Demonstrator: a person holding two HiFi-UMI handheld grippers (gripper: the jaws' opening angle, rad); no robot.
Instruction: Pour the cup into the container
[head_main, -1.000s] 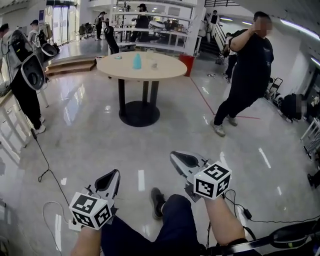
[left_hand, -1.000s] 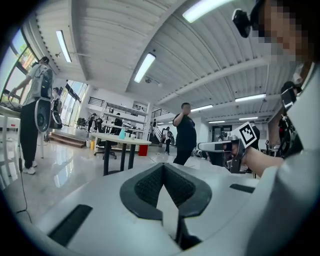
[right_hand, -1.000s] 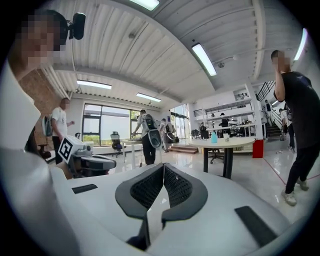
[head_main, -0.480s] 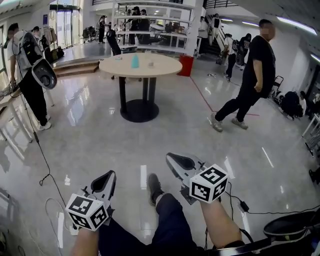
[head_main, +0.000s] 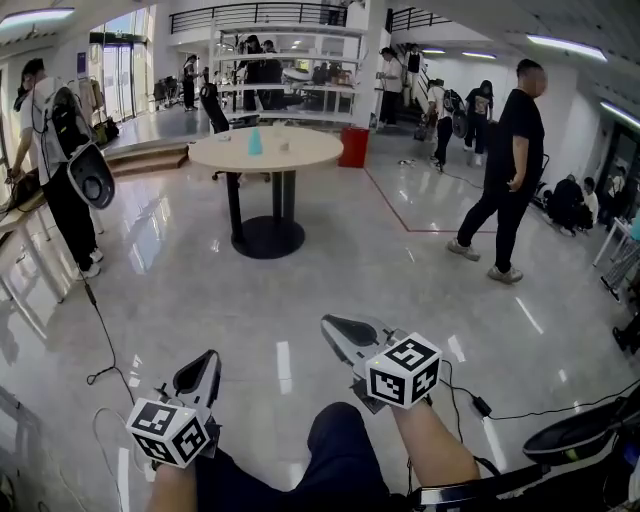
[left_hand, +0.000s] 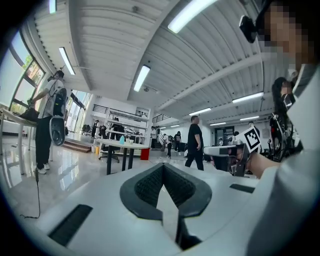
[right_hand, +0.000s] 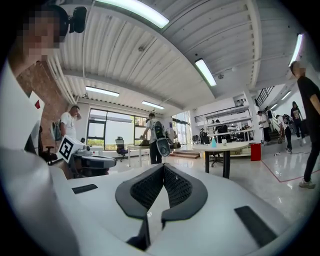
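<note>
A round wooden table (head_main: 265, 150) stands several steps ahead on the shiny floor. On it are a teal container (head_main: 256, 142) and a small pale cup (head_main: 285, 147), too small to make out further. Low in the head view, my left gripper (head_main: 205, 362) and my right gripper (head_main: 335, 328) are held above my knee, both shut with nothing between the jaws. In the left gripper view the table (left_hand: 120, 144) shows far beyond the shut left gripper (left_hand: 163, 167). The right gripper view shows the shut right gripper (right_hand: 163, 167), with the table (right_hand: 222, 146) and teal container (right_hand: 213, 142) behind.
A person in black (head_main: 510, 170) walks at the right. A person with a backpack (head_main: 60, 160) stands at the left by a bench. Cables lie on the floor at left (head_main: 100, 340) and right (head_main: 480, 405). A red bin (head_main: 353, 146) stands behind the table.
The person in black has walked further right. Both grippers stay shut and empty, shifting only slightly in the view as I step forward.
</note>
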